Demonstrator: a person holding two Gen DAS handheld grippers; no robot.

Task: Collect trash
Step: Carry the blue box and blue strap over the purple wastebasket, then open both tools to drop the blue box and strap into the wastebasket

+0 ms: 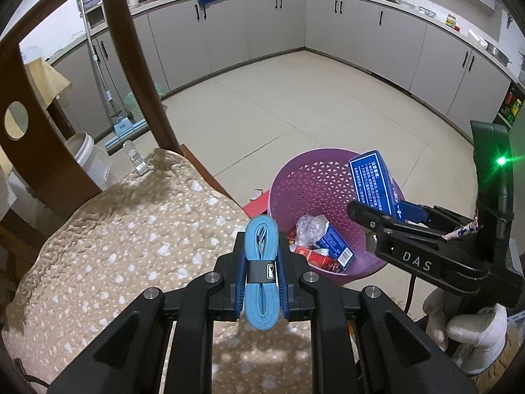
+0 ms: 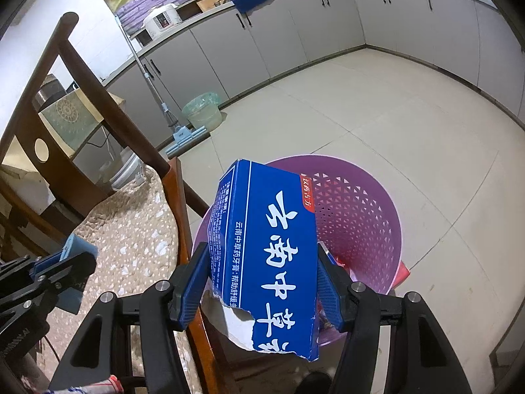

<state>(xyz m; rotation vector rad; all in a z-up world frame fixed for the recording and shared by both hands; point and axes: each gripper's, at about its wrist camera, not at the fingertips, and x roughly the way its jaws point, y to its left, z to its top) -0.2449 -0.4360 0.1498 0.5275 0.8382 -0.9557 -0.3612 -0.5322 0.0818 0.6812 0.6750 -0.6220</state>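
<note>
My left gripper is shut on a folded light-blue strap with a black band, held over the edge of a chair cushion. My right gripper is shut on a torn blue toothpaste box and holds it above a purple perforated basket on the floor. In the left wrist view the right gripper and its blue box hang over the basket's right rim. The basket holds a blue box, a red packet and clear plastic.
A dark wooden chair with a spotted beige cushion stands left of the basket. A red flat item lies beside the basket. A mop and grey kitchen cabinets line the far walls. A green bucket sits by the cabinets.
</note>
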